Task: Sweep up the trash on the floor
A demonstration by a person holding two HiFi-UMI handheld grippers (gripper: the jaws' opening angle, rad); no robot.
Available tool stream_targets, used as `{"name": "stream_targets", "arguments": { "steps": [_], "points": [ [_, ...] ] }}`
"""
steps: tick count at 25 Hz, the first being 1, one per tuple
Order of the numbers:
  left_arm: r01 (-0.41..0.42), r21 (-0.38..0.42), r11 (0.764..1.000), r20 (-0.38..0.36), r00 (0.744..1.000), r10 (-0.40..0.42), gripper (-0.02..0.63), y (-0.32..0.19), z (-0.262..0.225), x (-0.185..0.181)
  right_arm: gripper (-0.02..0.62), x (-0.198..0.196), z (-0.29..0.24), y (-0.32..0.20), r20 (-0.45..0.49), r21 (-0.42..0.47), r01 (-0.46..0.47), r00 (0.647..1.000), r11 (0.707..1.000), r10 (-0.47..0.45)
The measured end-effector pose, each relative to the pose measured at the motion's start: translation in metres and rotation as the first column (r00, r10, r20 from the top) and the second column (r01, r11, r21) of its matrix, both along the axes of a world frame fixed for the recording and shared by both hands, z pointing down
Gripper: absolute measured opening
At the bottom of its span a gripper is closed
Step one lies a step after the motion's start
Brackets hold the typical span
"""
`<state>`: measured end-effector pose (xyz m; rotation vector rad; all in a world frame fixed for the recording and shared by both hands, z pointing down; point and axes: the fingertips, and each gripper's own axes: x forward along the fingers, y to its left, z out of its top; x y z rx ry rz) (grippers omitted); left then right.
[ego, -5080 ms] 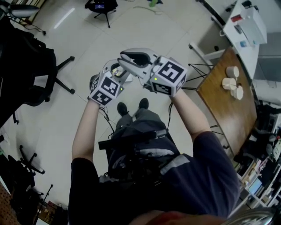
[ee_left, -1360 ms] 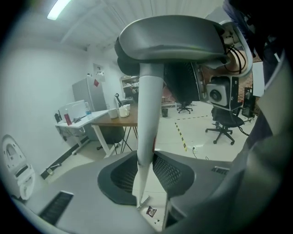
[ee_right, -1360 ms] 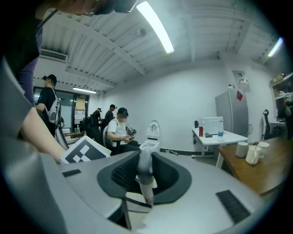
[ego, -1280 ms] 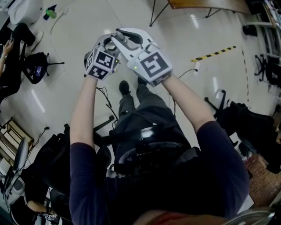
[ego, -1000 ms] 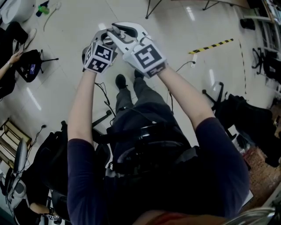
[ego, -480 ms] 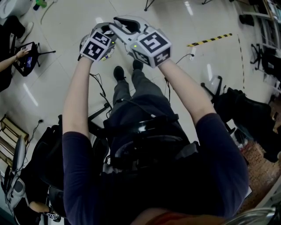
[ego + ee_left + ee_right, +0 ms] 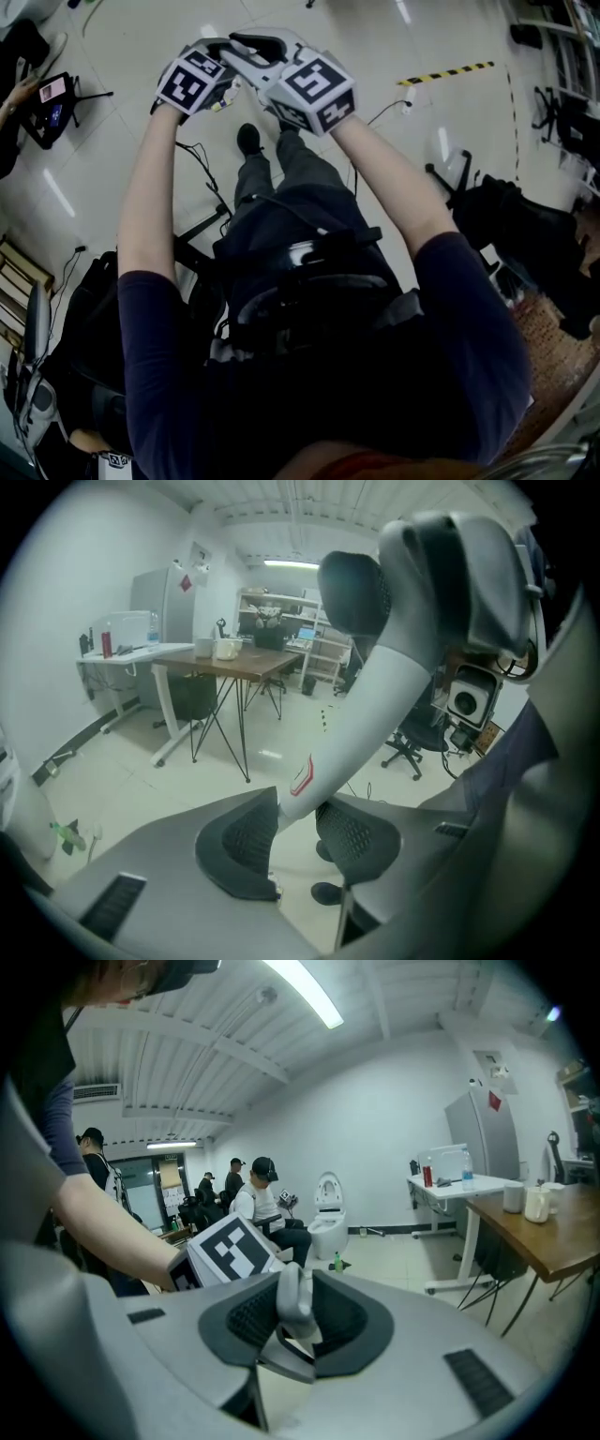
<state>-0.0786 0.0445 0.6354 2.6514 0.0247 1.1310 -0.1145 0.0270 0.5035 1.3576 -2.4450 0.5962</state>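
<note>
Both grippers are held out together above the pale floor (image 7: 141,169), over the person's shoes (image 7: 248,139). In the head view the left gripper (image 7: 225,89) lies under the front of the right gripper (image 7: 239,45), and the two cross. In the left gripper view a white finger of the right gripper (image 7: 356,714) runs down between the left gripper (image 7: 295,832) jaws, which are opening. The right gripper (image 7: 295,1321) is shut on a rounded grey fingertip (image 7: 292,1302) of the left gripper, whose marker cube (image 7: 230,1251) stands just behind. No trash or broom shows.
A wooden table (image 7: 230,663) on thin black legs and an office chair (image 7: 412,742) stand ahead. Seated people (image 7: 262,1204) are further off. Yellow-black tape (image 7: 450,70) and a cable (image 7: 389,108) lie on the floor; dark bags (image 7: 525,244) lie to the right.
Both grippers, still pressed together, have drifted toward the upper left of the head view. Since five seconds ago the person has turned, so the wooden table has left that view.
</note>
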Motion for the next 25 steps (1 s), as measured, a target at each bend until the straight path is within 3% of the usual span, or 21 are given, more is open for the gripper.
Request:
{"name": "stream_targets", "arguments": {
  "steps": [3, 6, 12, 25],
  "points": [
    [-0.049, 0.015, 0.999, 0.036, 0.998, 0.048, 0.123, 0.016, 0.002, -0.006, 0.109, -0.007, 0.003, 0.017, -0.002, -0.016, 0.003, 1.0, 1.0, -0.003],
    [-0.036, 0.041, 0.999, 0.058, 0.998, 0.033, 0.123, 0.014, 0.004, -0.013, 0.109, -0.011, 0.004, 0.019, -0.014, -0.015, 0.009, 1.0, 1.0, -0.01],
    [-0.055, 0.029, 0.998, 0.049, 0.997, 0.054, 0.123, 0.028, -0.006, -0.013, 0.109, -0.016, -0.004, 0.03, -0.013, -0.008, 0.034, 0.999, 0.999, -0.035],
    [-0.181, 0.025, 0.983, 0.116, 0.977, 0.177, 0.121, 0.031, -0.009, -0.028, 0.109, -0.022, -0.015, 0.031, -0.047, -0.008, 0.012, 0.999, 1.0, -0.012]
  ]
}}
